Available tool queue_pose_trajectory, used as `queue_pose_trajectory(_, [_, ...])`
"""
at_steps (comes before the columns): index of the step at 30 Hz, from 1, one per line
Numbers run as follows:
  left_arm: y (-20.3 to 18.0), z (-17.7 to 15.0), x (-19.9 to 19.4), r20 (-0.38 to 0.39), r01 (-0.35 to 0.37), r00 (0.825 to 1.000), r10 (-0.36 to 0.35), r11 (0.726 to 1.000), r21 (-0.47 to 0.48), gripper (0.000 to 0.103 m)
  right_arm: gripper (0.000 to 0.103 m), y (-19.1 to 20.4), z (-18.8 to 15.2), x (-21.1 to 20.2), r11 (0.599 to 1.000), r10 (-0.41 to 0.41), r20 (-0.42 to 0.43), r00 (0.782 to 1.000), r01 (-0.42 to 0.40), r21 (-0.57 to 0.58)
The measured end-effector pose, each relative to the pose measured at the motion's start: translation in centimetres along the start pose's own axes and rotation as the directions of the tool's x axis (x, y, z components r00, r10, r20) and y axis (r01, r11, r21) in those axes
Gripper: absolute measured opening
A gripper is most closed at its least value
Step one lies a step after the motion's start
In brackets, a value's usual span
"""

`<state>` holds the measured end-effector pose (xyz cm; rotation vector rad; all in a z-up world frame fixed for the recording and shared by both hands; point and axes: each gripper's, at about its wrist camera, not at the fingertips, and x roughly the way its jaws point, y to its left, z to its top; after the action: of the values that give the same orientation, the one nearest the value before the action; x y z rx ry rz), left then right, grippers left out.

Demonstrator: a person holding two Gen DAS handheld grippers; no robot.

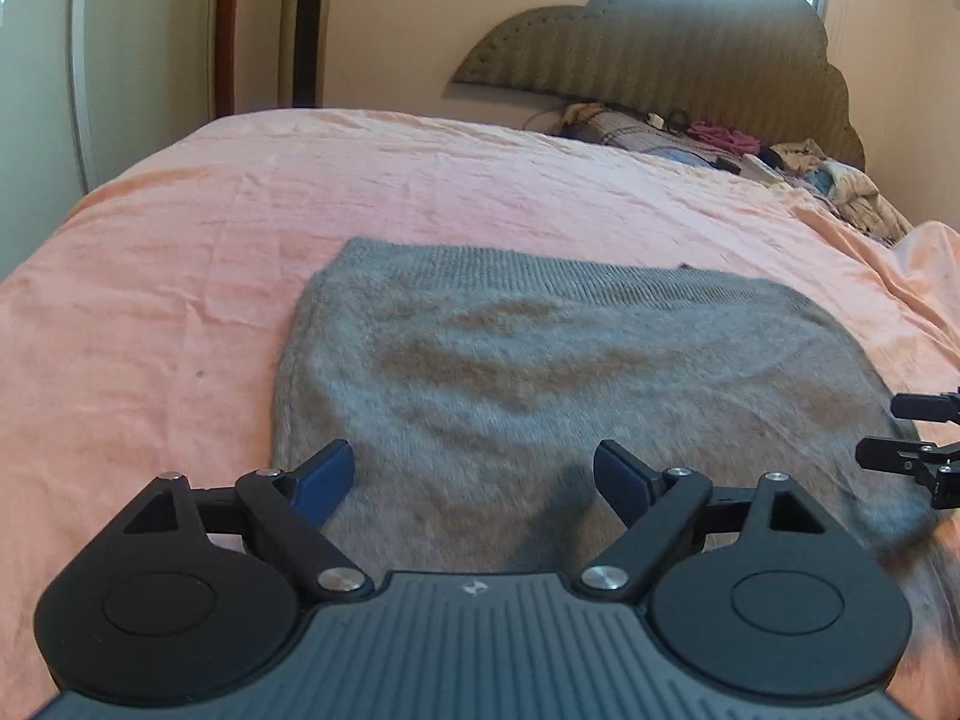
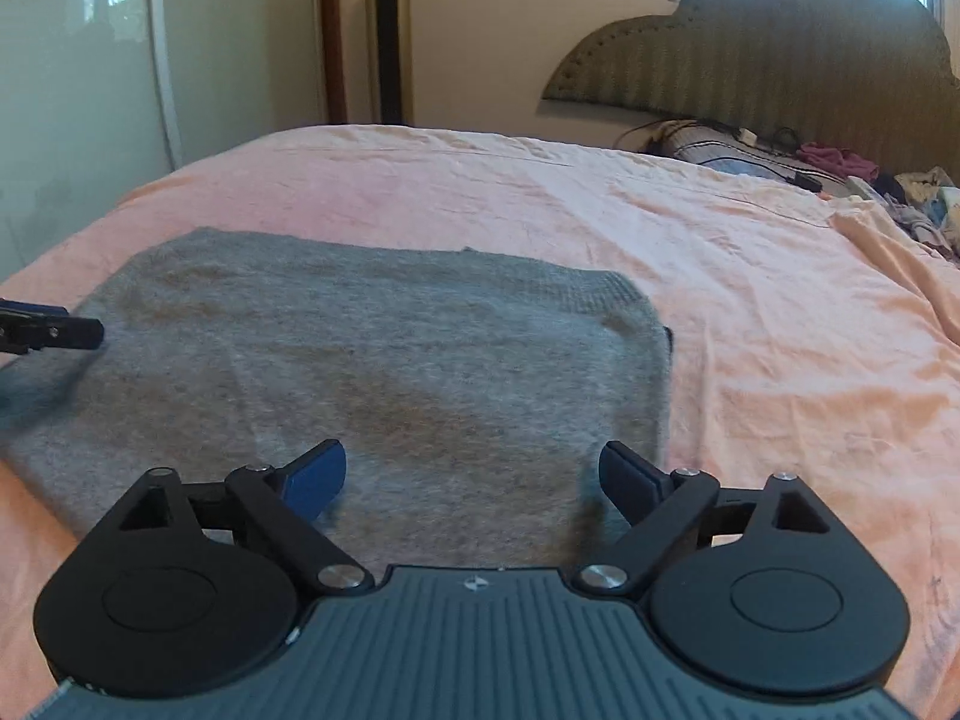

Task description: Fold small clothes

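Note:
A grey knitted garment (image 1: 540,372) lies folded flat on the pink bedsheet (image 1: 180,276), its ribbed band along the far edge. My left gripper (image 1: 471,480) hovers over the garment's near left part, open, with nothing between its blue pads. In the right wrist view the same garment (image 2: 372,360) spreads ahead, and my right gripper (image 2: 474,477) stands open above its near right part, holding nothing. The right gripper's black fingers (image 1: 918,438) show at the right edge of the left wrist view. A left finger (image 2: 54,330) shows at the left edge of the right wrist view.
A padded headboard (image 1: 690,48) stands at the far right with a pile of clothes (image 1: 810,168) and a pillow below it. A tall tower fan (image 2: 390,30) and a wardrobe door (image 2: 78,60) stand beyond the bed's far edge. Pink sheet (image 2: 780,300) stretches to the right of the garment.

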<state>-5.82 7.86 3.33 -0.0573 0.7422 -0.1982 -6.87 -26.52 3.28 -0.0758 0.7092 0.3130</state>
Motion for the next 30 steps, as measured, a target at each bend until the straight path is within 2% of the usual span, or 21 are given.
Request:
queue_pose_trajectory(2, [-0.5, -1.5, 0.5, -0.014, -0.044, 0.999, 0.045, 0.996, 0.076, 0.089, 0.098, 0.6, -1.7, 0.9, 1.0, -0.005, -0.067, 0.998, 0.003, -0.031])
queue_pose_trajectory(3, [-0.8, -2.3, 0.6, 0.016, -0.078, 0.997, 0.077, 0.988, 0.136, 0.092, 0.103, 0.4, -2.7, 0.5, 0.999, 0.009, -0.022, 1.0, -0.01, -0.044])
queue_pose_trajectory(4, [-0.5, -2.5, 0.5, 0.02, -0.092, 0.996, 0.09, 0.987, 0.135, 0.092, 0.103, -0.2, -3.0, 0.3, 0.999, 0.025, -0.013, 1.0, -0.025, -0.029])
queue_pose_trajectory(5, [0.2, -2.2, 0.1, -0.002, -0.085, 0.996, 0.086, 0.993, 0.082, 0.091, 0.103, -0.5, -2.8, -0.2, 1.0, 0.024, -0.031, 0.999, -0.024, -0.005])
queue_pose_trajectory(7, [1.9, -1.7, -2.1, -0.001, -0.059, 0.998, 0.059, 0.996, -0.061, 0.09, 0.091, -2.2, -2.2, -2.2, 0.992, 0.044, -0.038, 0.998, -0.039, 0.122])
queue_pose_trajectory(8, [3.1, -1.9, -3.6, 0.023, -0.029, 0.999, 0.033, 0.987, -0.156, 0.091, 0.092, -3.6, -2.2, -3.3, 0.973, 0.087, -0.015, 0.996, -0.081, 0.215])
queue_pose_trajectory(9, [4.2, -2.5, -4.9, 0.042, 0.009, 0.999, 0.002, 0.966, -0.259, 0.091, 0.094, -5.1, -2.5, -4.5, 0.943, 0.125, 0.017, 0.992, -0.124, 0.309])
queue_pose_trajectory(10, [5.3, -3.3, -6.0, 0.052, 0.042, 0.998, -0.025, 0.932, -0.36, 0.091, 0.095, -6.8, -3.2, -5.8, 0.898, 0.146, 0.049, 0.988, -0.153, 0.413])
queue_pose_trajectory(11, [6.4, -4.4, -6.9, 0.055, 0.072, 0.997, -0.053, 0.882, -0.466, 0.091, 0.095, -8.2, -3.9, -6.6, 0.853, 0.156, 0.064, 0.986, -0.167, 0.495])
queue_pose_trajectory(12, [7.2, -5.5, -7.3, 0.053, 0.095, 0.995, -0.079, 0.83, -0.55, 0.091, 0.095, -9.7, -4.9, -7.2, 0.791, 0.172, 0.072, 0.982, -0.181, 0.584])
queue_pose_trajectory(13, [7.9, -6.9, -7.5, 0.046, 0.117, 0.992, -0.114, 0.763, -0.636, 0.09, 0.095, -10.7, -5.8, -7.5, 0.736, 0.19, 0.071, 0.979, -0.19, 0.65])
queue_pose_trajectory(14, [8.3, -8.1, -7.8, 0.077, 0.157, 0.987, -0.144, 0.707, -0.69, 0.091, 0.096, -11.5, -6.8, -7.5, 0.685, 0.211, 0.064, 0.975, -0.194, 0.702])
queue_pose_trajectory(15, [8.4, -8.7, -8.1, 0.108, 0.183, 0.982, -0.152, 0.67, -0.72, 0.091, 0.095, -11.7, -7.6, -7.2, 0.658, 0.224, 0.054, 0.973, -0.192, 0.728])
queue_pose_trajectory(18, [8.7, -9.1, -6.8, 0.154, 0.252, 0.964, -0.216, 0.563, -0.787, 0.092, 0.099, -10.6, -7.2, -6.1, 0.674, 0.236, 0.059, 0.97, -0.207, 0.709])
queue_pose_trajectory(19, [8.6, -8.8, -6.3, 0.174, 0.267, 0.961, -0.216, 0.545, -0.795, 0.093, 0.099, -10.1, -6.4, -5.4, 0.675, 0.258, 0.067, 0.964, -0.229, 0.701])
queue_pose_trajectory(21, [8.4, -7.9, -5.2, 0.178, 0.261, 0.963, -0.201, 0.549, -0.794, 0.092, 0.095, -9.3, -5.8, -3.7, 0.663, 0.292, 0.075, 0.953, -0.259, 0.703])
queue_pose_trajectory(23, [8.2, -7.1, -4.5, 0.159, 0.228, 0.973, -0.17, 0.556, -0.8, 0.076, 0.081, -8.8, -5.2, -2.7, 0.674, 0.287, 0.078, 0.955, -0.259, 0.691])
queue_pose_trajectory(24, [8.2, -6.6, -3.9, 0.117, 0.195, 0.978, -0.17, 0.572, -0.797, 0.04, 0.053, -8.7, -5.1, -2.2, 0.669, 0.3, 0.06, 0.952, -0.255, 0.698])
queue_pose_trajectory(25, [8.3, -6.5, -3.2, 0.066, 0.158, 0.982, -0.177, 0.584, -0.796, 0.016, 0.026, -9.0, -5.2, -1.8, 0.655, 0.313, 0.037, 0.949, -0.244, 0.715])
queue_pose_trajectory(27, [8.6, -6.7, -2.8, 0.034, 0.136, 0.983, -0.179, 0.601, -0.788, 0.006, 0.016, -9.2, -5.8, -1.5, 0.641, 0.332, 0.034, 0.943, -0.252, 0.725])
queue_pose_trajectory(30, [9.1, -6.2, -3.8, 0.032, 0.141, 0.984, -0.176, 0.654, -0.743, 0.004, 0.013, -9.4, -6.8, -2.7, 0.629, 0.34, 0.065, 0.938, -0.279, 0.725])
